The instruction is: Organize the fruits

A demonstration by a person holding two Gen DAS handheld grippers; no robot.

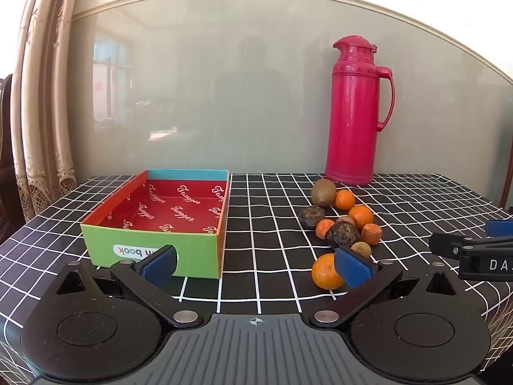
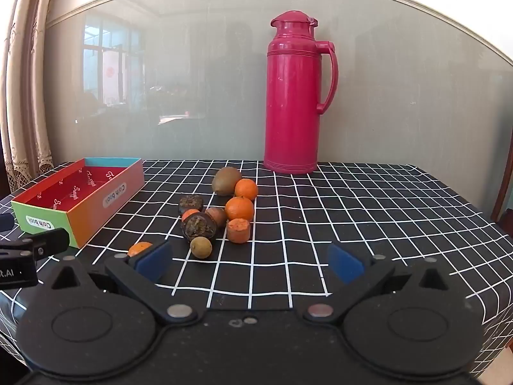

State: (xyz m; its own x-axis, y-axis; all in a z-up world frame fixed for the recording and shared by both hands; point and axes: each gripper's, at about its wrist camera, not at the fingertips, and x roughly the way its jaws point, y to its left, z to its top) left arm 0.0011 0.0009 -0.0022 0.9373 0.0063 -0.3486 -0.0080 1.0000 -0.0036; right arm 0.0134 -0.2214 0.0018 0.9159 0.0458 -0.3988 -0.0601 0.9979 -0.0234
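Because the fruits [image 2: 221, 208] lie in a tight cluster on the checked table [image 2: 352, 224], touching one another, any pick from the middle could nudge its neighbours and send the round ones rolling, perhaps toward the table's edge. You hold both claws spread wide with nothing between the pads: the left claw [image 1: 256, 264] hangs low between the box [image 1: 154, 243] and the nearest orange [image 1: 323, 272], the right claw [image 2: 250, 263] just short of the small green-brown fruit [image 2: 201, 247]. That orange sits right against your left claw's right pad, so a careless forward push would likely knock it away rather than catch it. The box stands apart to the left, empty; its light card wall may slide if you bump it. Behind the pile, the tall red flask [image 2: 291, 96] could tip if a reach overshoots.
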